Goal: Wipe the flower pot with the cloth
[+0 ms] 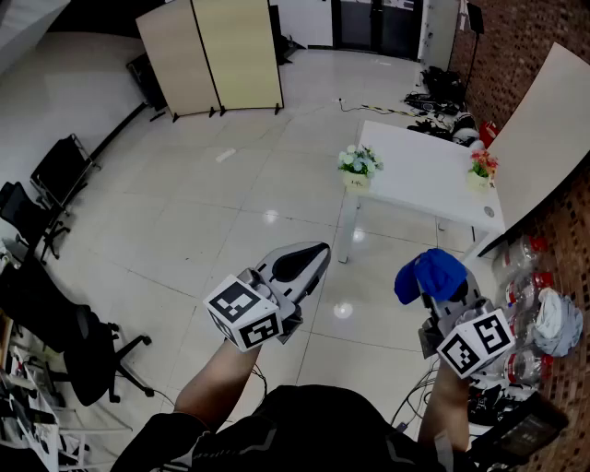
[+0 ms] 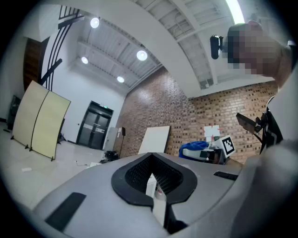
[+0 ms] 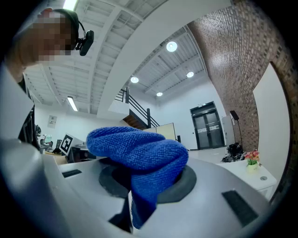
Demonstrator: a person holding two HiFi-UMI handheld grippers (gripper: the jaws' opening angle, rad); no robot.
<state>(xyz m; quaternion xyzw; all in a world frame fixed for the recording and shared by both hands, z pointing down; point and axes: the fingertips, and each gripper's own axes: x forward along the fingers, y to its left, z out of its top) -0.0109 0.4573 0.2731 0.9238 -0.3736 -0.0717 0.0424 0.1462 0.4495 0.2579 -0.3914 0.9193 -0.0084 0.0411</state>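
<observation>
left gripper: jaws together, empty | right gripper: clamped on blue cloth | well ahead on table: flower pot, second pot, flowers in both

From the head, high above, looking steeply down past left gripper and right gripper to floor and distant worktop. From each gripper, close behind its own fingers, roughly level, angled towards the other gripper. Shared by all three: folding screen, double door
</observation>
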